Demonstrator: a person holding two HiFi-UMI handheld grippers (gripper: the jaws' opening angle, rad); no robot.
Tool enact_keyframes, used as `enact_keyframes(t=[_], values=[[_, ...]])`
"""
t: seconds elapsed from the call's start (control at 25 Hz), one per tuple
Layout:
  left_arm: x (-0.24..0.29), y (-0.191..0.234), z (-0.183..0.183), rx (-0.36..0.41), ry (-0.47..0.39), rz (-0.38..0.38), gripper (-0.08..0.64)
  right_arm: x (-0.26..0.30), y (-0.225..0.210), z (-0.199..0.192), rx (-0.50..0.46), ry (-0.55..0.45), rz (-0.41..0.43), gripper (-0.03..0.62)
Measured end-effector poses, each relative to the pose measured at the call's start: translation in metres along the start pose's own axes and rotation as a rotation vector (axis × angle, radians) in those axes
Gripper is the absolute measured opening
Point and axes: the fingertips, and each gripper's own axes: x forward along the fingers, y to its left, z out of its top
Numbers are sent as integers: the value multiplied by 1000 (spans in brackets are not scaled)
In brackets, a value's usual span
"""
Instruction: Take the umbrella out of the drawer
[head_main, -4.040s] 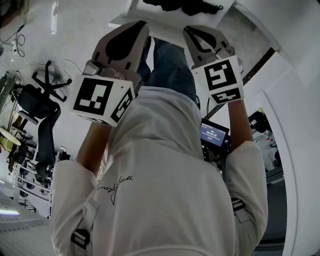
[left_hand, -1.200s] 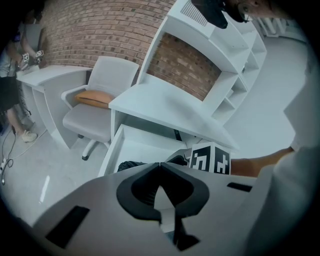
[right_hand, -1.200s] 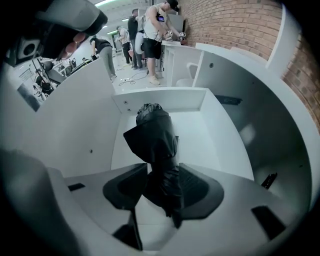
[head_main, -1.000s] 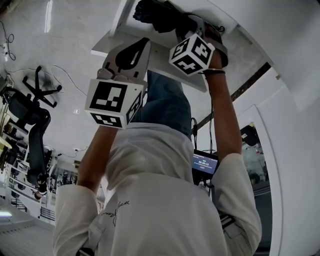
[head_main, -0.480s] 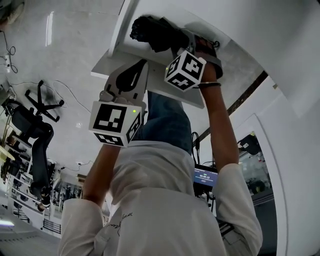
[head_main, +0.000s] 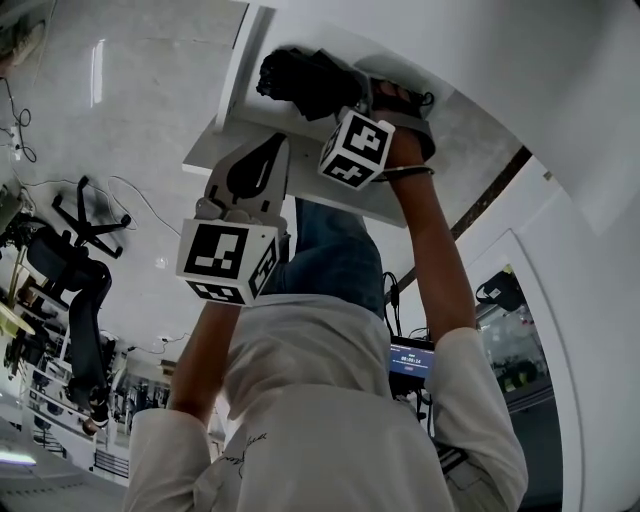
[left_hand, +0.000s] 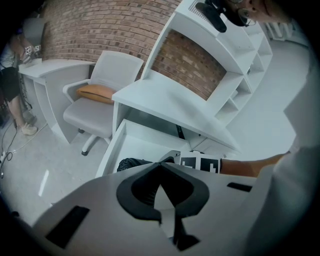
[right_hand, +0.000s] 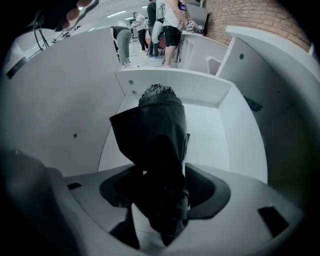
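Left gripper (left_hand: 160, 167): jaws closed tip to tip, nothing between them. Beyond them a white drawer (left_hand: 111, 150) stands open under the desk (left_hand: 165, 102), with a dark umbrella (left_hand: 129, 163) inside. A grey chair (left_hand: 95, 107) stands to the left.

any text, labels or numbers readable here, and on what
Nothing reads clearly.
Small screen: lit digits, too blurred to read.
Cursive script on the white shirt: too small to read.
Marker cubes: square patterns only, no letters.
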Motion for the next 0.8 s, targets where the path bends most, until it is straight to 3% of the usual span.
enact_keyframes(t=[0.32, 0.8], values=[[-1, 6, 5, -22, -9, 6, 17, 15, -2, -3, -82, 51, 5, 253], [1, 11, 7, -40, -13, 6, 17, 24, -1, -4, -78, 68, 25, 253]])
